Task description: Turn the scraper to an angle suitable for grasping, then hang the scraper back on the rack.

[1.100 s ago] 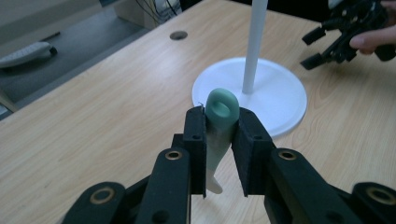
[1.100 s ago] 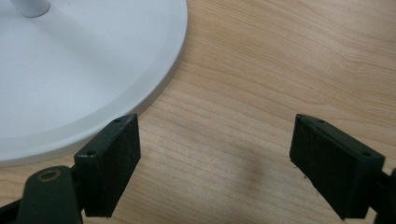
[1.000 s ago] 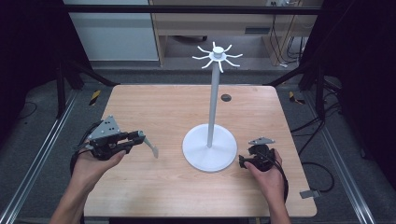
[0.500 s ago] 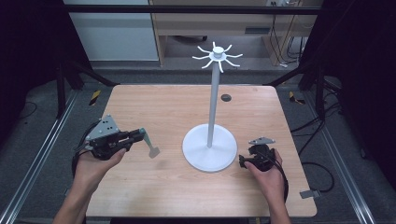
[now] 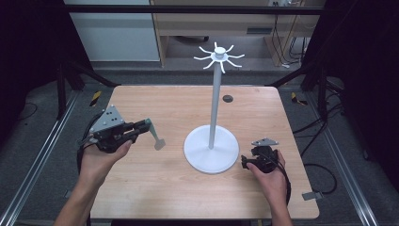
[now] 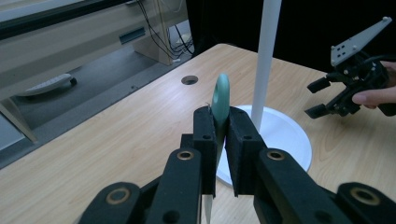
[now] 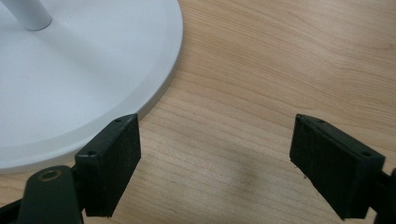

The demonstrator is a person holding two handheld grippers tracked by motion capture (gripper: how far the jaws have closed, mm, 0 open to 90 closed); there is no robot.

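A pale green utensil (image 5: 156, 139) with a ring-shaped handle end (image 6: 220, 95) hangs from my left gripper (image 5: 147, 126), blade down above the table's left half. In the left gripper view the jaws (image 6: 222, 126) press on its thin handle from both sides, having just been closing on it. A white stand (image 5: 214, 108) rises from a round base (image 5: 211, 153) at mid-table, topped by radiating hooks (image 5: 219, 56). My right gripper (image 5: 244, 162) rests low beside the base's right edge, and its jaws (image 7: 215, 172) stand wide open over bare wood.
The wooden table (image 5: 188, 197) has a small round hole (image 5: 227, 98) near its far edge. Dark frame posts and cables lie on the floor at both sides. The stand's base rim (image 7: 154, 93) lies just left of my right gripper's left jaw.
My left gripper has risen and shifted a little right, lifting the green utensil off the table. The right hand has stayed put.
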